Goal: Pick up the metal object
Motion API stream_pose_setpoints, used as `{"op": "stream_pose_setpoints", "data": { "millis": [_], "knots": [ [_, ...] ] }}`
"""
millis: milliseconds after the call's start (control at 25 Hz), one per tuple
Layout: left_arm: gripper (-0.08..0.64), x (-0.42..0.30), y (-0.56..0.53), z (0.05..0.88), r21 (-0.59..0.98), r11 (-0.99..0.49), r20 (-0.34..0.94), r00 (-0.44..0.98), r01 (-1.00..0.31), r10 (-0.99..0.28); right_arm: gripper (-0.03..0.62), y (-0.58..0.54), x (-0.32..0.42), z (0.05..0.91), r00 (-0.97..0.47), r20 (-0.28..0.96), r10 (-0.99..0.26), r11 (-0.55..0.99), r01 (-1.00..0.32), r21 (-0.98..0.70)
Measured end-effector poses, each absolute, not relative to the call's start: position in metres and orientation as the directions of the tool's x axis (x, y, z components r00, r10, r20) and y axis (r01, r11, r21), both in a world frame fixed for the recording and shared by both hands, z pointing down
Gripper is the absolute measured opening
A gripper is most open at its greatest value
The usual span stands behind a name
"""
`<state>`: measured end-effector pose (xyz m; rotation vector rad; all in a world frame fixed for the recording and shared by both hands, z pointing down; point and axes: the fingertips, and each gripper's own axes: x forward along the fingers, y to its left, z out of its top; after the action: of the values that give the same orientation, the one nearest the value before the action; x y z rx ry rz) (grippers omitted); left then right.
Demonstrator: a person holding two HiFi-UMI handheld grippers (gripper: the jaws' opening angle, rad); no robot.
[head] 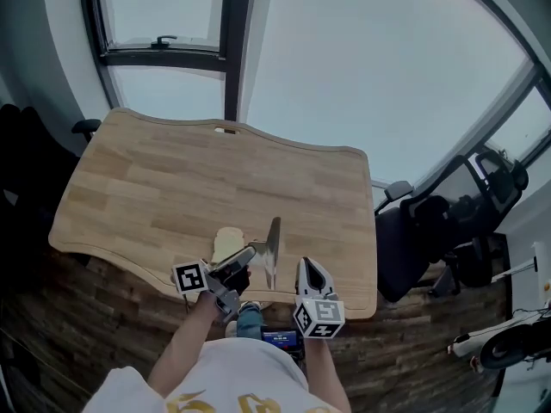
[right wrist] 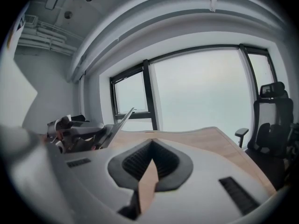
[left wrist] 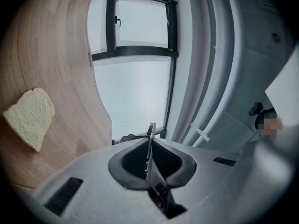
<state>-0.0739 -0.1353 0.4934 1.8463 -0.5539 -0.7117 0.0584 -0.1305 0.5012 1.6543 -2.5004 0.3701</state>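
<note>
A thin flat metal blade (head: 274, 246) is held in my left gripper (head: 248, 259), which is shut on it near the front edge of the wooden table (head: 172, 179). In the left gripper view the blade (left wrist: 152, 129) shows edge-on between the dark pads, its tip sticking out past them. My right gripper (head: 310, 269) hangs just right of the blade with nothing in it, jaws shut. From the right gripper view the blade (right wrist: 119, 120) slants up out of the left gripper (right wrist: 79, 134). A slice of bread (head: 227, 243) lies on the table beside the left gripper.
The bread slice (left wrist: 30, 115) lies flat on the wood left of the held blade. Black office chairs (head: 439, 231) stand right of the table, one chair (right wrist: 273, 120) by its far corner. Large windows (head: 344, 58) lie behind the table.
</note>
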Motion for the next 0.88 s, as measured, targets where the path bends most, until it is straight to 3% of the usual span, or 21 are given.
{"op": "stream_pose_setpoints", "data": {
  "millis": [240, 880],
  "knots": [
    [0.037, -0.089, -0.127, 0.5, 0.954, -0.297, -0.242, 0.675, 0.035, -0.697, 0.011, -0.124, 0.044, 0.501, -0.405, 0.226, -0.886, 0.383, -0.914, -0.136],
    [0.037, -0.085, -0.117, 0.495, 0.95, -0.305, -0.27, 0.68, 0.071, -0.682, 0.011, -0.109, 0.048, 0.499, -0.382, 0.22, -0.897, 0.368, -0.924, -0.104]
  ]
}}
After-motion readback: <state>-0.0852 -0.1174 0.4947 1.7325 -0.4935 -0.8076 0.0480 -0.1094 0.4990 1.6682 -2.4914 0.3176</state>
